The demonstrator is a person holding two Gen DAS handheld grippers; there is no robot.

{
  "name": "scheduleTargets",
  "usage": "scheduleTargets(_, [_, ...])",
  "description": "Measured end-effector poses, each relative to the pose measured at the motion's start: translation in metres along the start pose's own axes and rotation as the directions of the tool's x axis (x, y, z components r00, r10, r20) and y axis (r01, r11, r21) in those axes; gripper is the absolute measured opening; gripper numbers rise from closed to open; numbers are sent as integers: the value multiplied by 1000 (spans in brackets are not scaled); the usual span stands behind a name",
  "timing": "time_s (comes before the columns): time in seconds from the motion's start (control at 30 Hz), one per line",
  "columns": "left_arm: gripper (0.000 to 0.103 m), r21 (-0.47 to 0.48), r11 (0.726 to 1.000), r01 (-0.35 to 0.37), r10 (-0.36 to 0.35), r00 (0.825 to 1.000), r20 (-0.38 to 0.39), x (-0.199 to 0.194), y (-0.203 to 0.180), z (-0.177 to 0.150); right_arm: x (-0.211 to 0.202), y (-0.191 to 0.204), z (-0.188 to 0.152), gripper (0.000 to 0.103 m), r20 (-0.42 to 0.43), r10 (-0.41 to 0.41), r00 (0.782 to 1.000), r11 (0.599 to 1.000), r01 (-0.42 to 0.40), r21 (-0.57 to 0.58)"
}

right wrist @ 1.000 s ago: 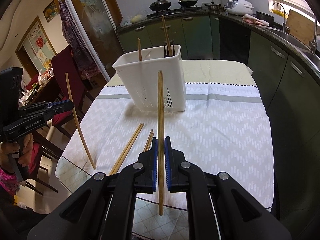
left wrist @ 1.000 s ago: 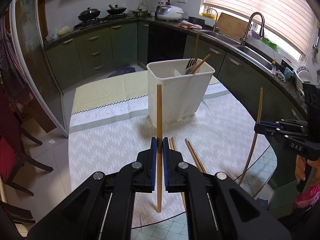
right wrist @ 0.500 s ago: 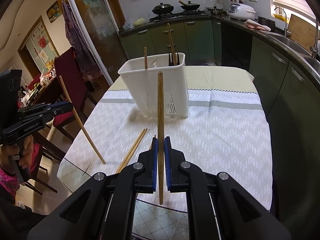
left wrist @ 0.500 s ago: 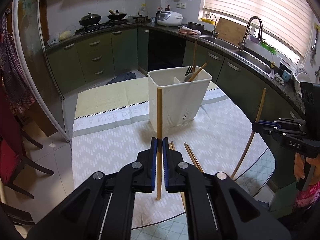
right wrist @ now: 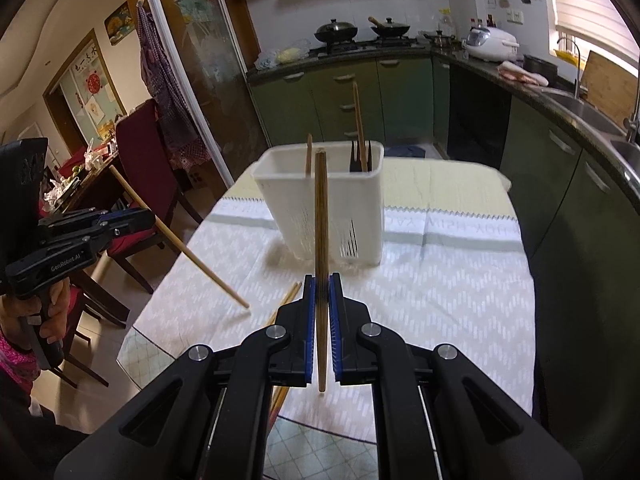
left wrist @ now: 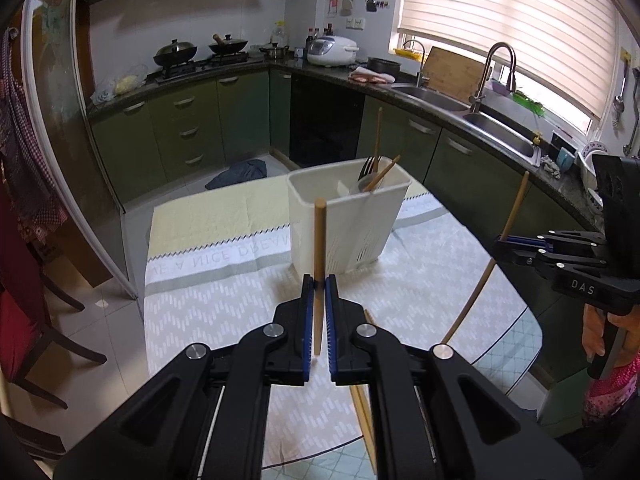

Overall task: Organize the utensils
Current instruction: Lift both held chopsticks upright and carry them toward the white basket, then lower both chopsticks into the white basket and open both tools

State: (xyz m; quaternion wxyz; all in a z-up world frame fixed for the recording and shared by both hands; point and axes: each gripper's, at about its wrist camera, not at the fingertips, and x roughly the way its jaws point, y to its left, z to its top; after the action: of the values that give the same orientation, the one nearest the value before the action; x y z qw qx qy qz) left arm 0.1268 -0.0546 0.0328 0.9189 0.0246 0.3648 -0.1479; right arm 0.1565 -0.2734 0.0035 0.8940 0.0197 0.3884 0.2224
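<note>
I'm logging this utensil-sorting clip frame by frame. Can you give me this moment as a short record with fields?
left gripper: shut on a light chopstick, held about upright
right gripper: shut on a darker chopstick, held about upright
holder: white slotted caddy standing on the tablecloth, ahead of both grippers
in holder: fork and two chopsticks
loose chopsticks: lying on the cloth near the table's front edge
stage: both held chopsticks above the table, not yet in the holder
</note>
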Motion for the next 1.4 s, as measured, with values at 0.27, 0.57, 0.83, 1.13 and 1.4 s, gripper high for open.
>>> scheduleTargets(0.27, [6,15,999,35,-36,996,84,-33,-10,46,-35,0,51,8,101,-5,995,1000,6,-9])
scheduleTargets(0.57, [6,33,999,25,-31,976,214,-66,-23,118,-66,-5,128,8,231,5,973,1000,-12,27])
scheduleTargets(0.83, [6,3,1000,14,-15,961,276,-42,-13,157,-54,-13,181,8,314,-53,948,997,34,63])
scheduleTargets(1.13, [6,-29,1000,12,-4,966,258,17,1,159,19,-19,177,8,237,-85,968,995,70,73])
scheduleTargets(1.4, [6,-19,1000,-5,7,989,147,58,2,136,59,-19,158,8,160,-97,982,995,90,54])
